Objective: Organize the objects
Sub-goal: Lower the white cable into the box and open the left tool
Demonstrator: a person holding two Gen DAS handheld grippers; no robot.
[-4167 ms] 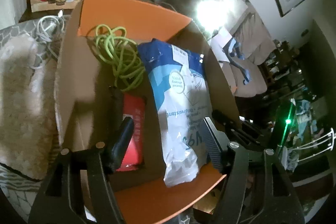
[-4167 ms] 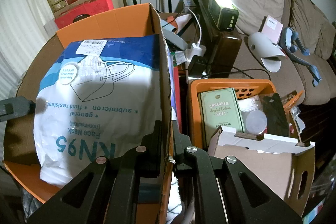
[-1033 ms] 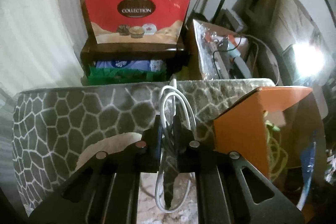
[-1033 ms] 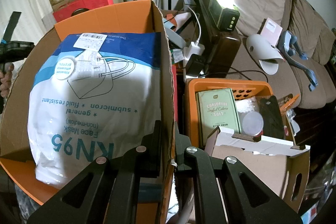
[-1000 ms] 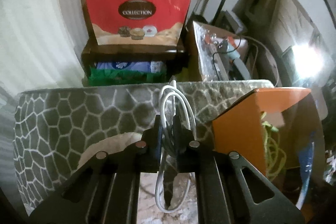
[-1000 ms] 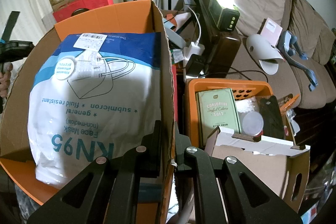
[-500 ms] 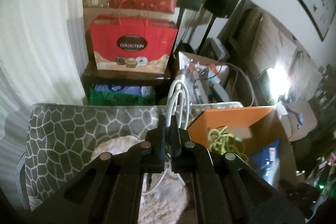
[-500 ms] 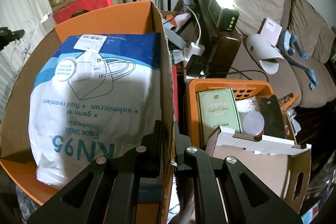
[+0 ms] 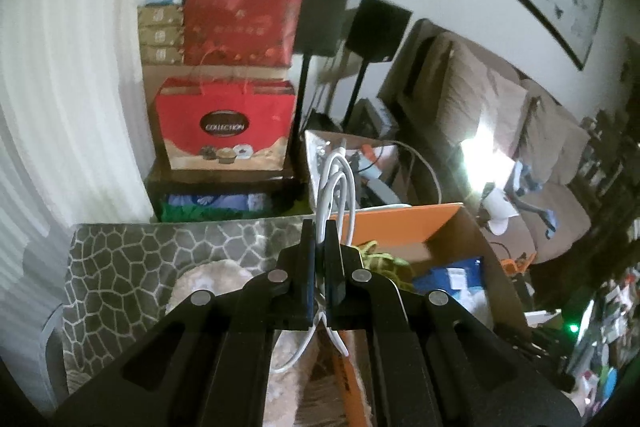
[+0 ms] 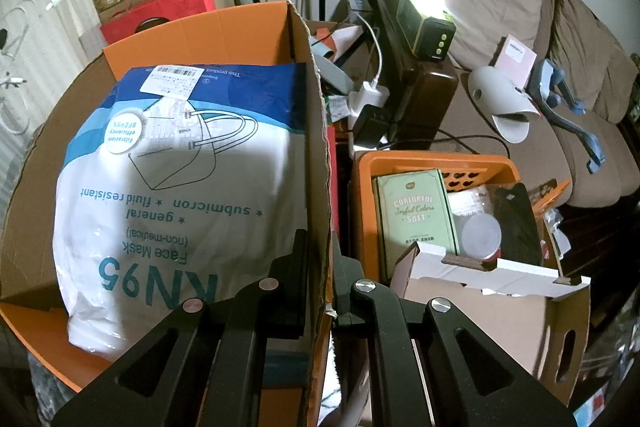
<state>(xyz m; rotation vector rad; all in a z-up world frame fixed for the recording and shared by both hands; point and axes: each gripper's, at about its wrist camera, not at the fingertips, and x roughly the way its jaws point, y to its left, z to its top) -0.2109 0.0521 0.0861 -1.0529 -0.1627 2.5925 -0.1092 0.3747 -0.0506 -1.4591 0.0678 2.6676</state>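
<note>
So the white cable (image 9: 334, 187) is coming up off the grey honeycomb-patterned cushion (image 9: 120, 267) where it was lying a second ago, and it's now hanging in the air with the left gripper (image 9: 319, 239) clamped shut on its loops. The loops are sticking up past the fingertips and a tail is dangling underneath. It's thin, glossy and floppy, so it's swinging wherever it likes.

Looks like the carry step: the cable is heading for the orange cardboard box (image 9: 404, 223) just to the right, where the green cord (image 9: 376, 255) is already sitting. Next move probably needs the gripper getting over the open top and letting go without the tail snagging the flap.

The right gripper (image 10: 320, 259) is pinching the box's corrugated side wall (image 10: 316, 163), steadying it. Inside, the crinkly plastic KN95 mask bag (image 10: 180, 187) is taking up most of the room.
</note>
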